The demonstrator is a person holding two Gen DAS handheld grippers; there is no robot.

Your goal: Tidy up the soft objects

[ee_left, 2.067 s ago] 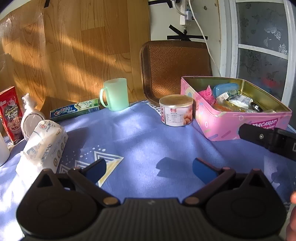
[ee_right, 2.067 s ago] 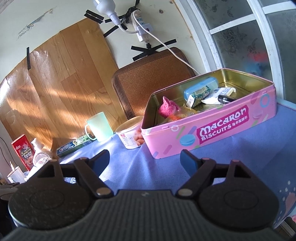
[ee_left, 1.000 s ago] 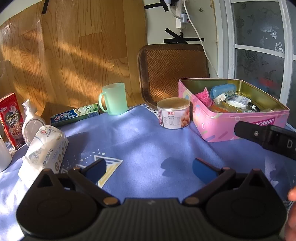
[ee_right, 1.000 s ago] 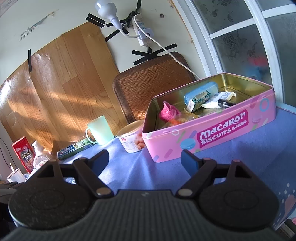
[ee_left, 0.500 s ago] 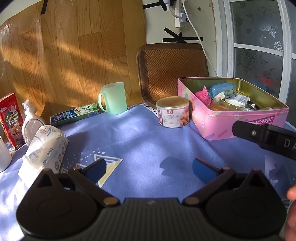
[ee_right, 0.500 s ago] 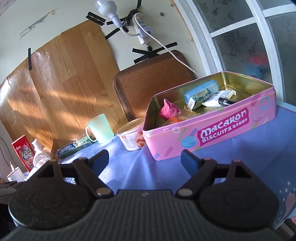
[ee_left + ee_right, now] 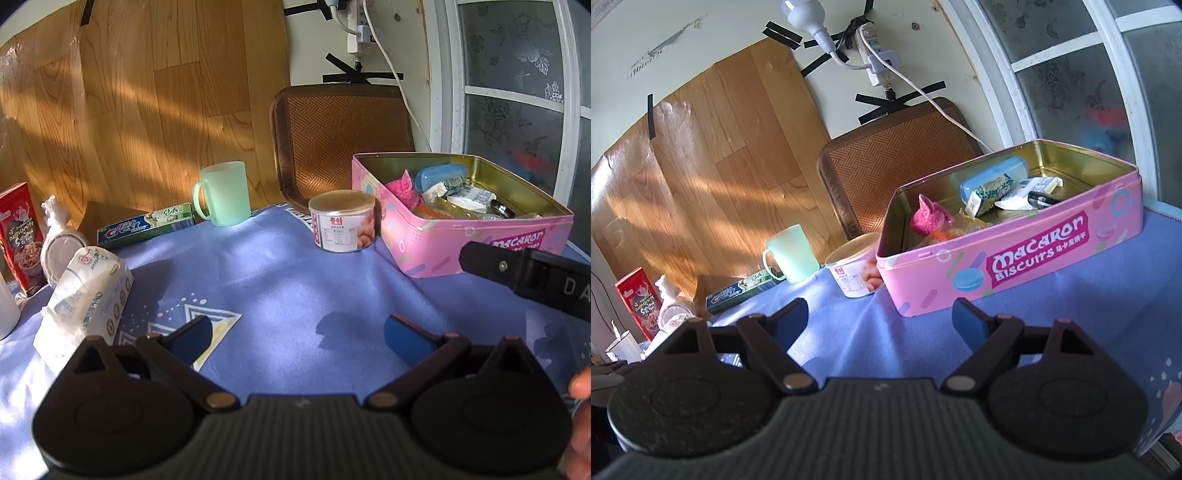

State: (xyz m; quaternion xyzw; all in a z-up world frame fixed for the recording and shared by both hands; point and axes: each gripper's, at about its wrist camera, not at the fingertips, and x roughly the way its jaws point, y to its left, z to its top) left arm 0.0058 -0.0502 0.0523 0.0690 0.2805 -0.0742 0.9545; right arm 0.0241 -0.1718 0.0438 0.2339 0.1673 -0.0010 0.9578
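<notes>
Barely any shift vs earlier: both views drifted slightly. Left tongs (image 7: 297,336) & right tongs (image 7: 879,319) apart, empty. Tissue pack (image 7: 83,295) on desk (image 7: 280,280), not yet in pink tin (image 7: 1008,258); nothing's progressed.

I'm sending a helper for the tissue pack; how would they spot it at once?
Start at the blue tablecloth and go to its left side, away from the pink tin. The tissue pack lies there on its own: a soft, crinkly white plastic bundle, unlike the rigid red box behind it.
</notes>
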